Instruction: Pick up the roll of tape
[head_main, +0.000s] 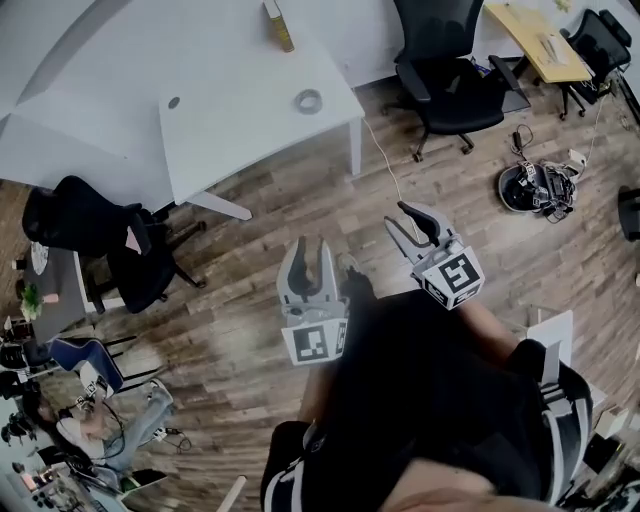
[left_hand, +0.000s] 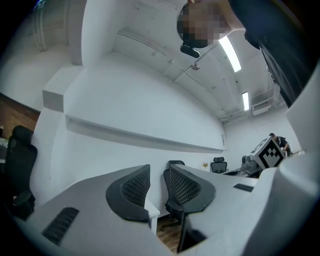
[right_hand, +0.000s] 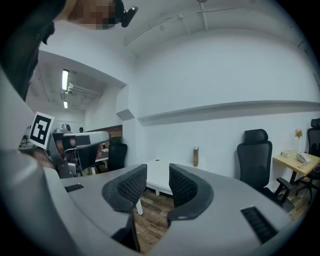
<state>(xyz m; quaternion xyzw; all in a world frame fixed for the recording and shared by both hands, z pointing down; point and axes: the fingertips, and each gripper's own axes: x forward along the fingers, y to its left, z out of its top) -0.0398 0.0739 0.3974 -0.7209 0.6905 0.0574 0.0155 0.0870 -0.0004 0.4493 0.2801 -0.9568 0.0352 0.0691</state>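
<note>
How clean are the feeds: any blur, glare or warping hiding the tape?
Head view: evenly lit, edges bowed, roll of tape small but clear on the table. Left gripper view: heavy fisheye, bright ceiling strips, no tape. Right gripper view: fisheye, table pale, tape not discernible.

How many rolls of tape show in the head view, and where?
1. The roll of tape lies flat on the white table, near its right-hand corner. The clutter at the picture's lower left is too small to rule out others.
</note>
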